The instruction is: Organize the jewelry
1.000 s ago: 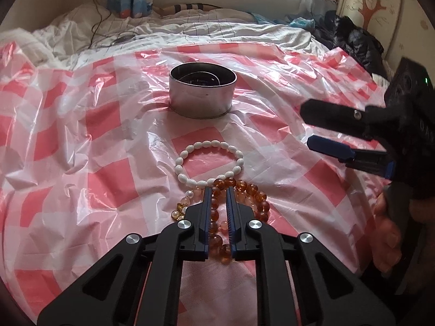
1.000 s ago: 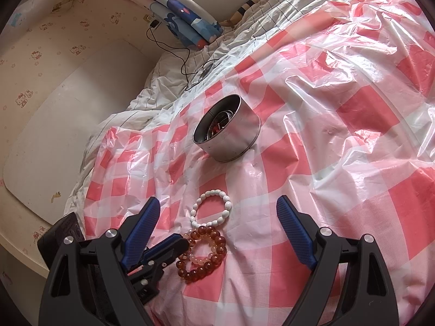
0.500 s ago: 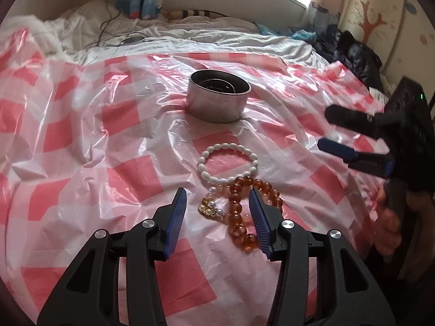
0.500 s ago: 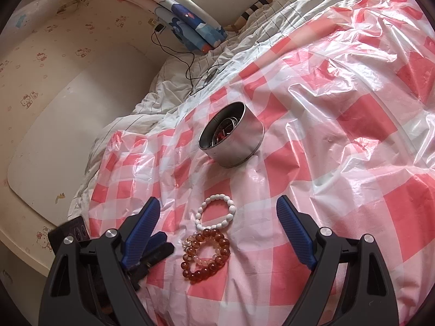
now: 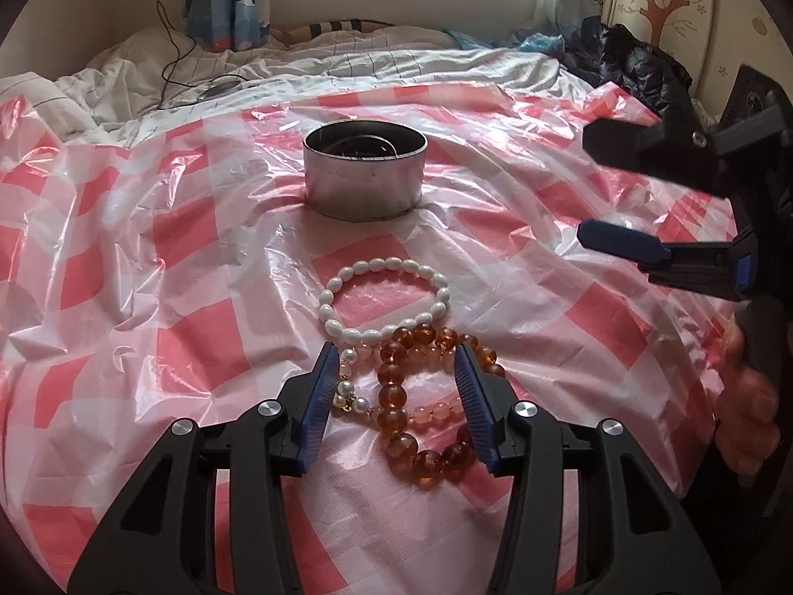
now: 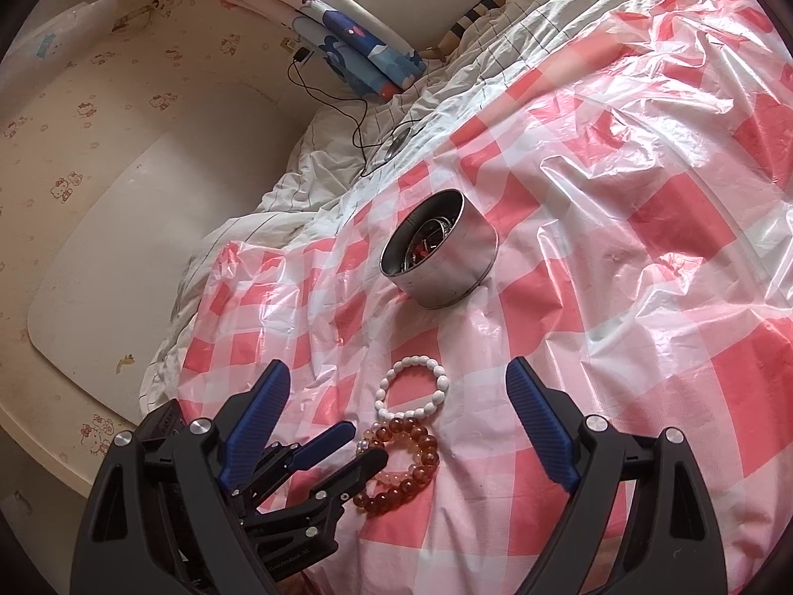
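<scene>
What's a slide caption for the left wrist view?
Left gripper, jaws just opened, straddles amber beads near white bracelet and tin.

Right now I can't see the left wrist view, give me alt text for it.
The left claw stands open over an amber bead bracelet tangled with a thin pearl strand on a pink checked plastic sheet. A white bead bracelet lies just beyond, then a round metal tin. The open right claw hangs at right.

Home bedroom: rumpled bedsheet, cartoon curtain, cartoon wallpaper.
</scene>
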A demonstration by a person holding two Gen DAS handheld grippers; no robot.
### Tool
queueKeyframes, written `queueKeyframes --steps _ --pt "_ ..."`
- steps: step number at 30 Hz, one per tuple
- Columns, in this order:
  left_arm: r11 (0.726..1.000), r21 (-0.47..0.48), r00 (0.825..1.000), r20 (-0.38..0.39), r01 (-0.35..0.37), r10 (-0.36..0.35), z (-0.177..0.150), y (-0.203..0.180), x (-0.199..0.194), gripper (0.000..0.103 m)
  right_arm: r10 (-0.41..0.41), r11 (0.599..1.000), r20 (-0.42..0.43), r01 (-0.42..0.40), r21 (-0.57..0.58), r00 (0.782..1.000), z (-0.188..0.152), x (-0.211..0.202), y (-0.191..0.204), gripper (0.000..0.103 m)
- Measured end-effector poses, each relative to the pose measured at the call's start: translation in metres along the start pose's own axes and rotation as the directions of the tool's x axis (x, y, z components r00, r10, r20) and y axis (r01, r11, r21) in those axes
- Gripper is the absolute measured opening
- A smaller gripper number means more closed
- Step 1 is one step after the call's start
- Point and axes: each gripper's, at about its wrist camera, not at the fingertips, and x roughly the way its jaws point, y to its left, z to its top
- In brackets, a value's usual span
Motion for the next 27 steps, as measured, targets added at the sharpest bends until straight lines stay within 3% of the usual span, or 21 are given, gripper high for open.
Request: queueKeyframes --steps 3,5,8,11,13,16,19,21,27 --pt "0.992 0.104 0.997 -0.031 -0.073 0.077 -0.004 -0.011 0.008 0.010 0.002 1.000 -0.002 -0.002 0.002 1.000 0.000 0.000 0.000 0.086" --pt "0.994 0.096 0.998 -0.040 -0.046 0.050 -0.002 -0.009 0.005 0.010 0.003 1.000 -0.003 -0.003 0.006 1.000 0.001 0.001 -0.001 0.086" --pt "0.999 -0.006 0.997 -0.057 0.045 -0.045 0.000 0.008 0.001 0.010 0.001 1.000 -0.006 -0.001 0.004 1.000 0.000 0.001 -0.001 0.086" --pt "0.977 -0.144 0.987 -0.019 0.154 -0.159 0.004 0.035 -0.012 0.010 -0.006 1.000 -0.012 0.006 -0.005 1.000 0.000 0.002 0.000 0.086" --pt "0.958 -0.216 0.981 0.017 0.190 -0.191 0.006 0.054 -0.021 0.010 -0.019 1.000 -0.016 0.019 -0.016 1.000 -0.001 0.004 0.001 0.086" --pt "0.935 -0.304 0.983 0.055 0.183 -0.175 0.004 0.082 -0.031 0.010 -0.063 0.996 -0.028 0.061 -0.059 0.998 -0.004 0.007 0.007 0.086" --pt "0.919 -0.371 0.991 0.049 0.135 -0.126 -0.001 0.105 -0.032 0.010 -0.122 0.982 -0.049 0.114 -0.150 0.991 -0.009 0.016 0.019 0.086" --pt "0.903 -0.407 0.991 0.037 0.134 -0.130 -0.006 0.117 -0.032 0.010 -0.167 0.963 -0.064 0.148 -0.227 0.984 -0.015 0.024 0.030 0.086" --pt "0.894 -0.438 0.996 0.022 0.090 -0.090 -0.014 0.133 -0.033 0.010 -0.236 0.914 -0.097 0.187 -0.359 0.967 -0.029 0.046 0.047 0.086"
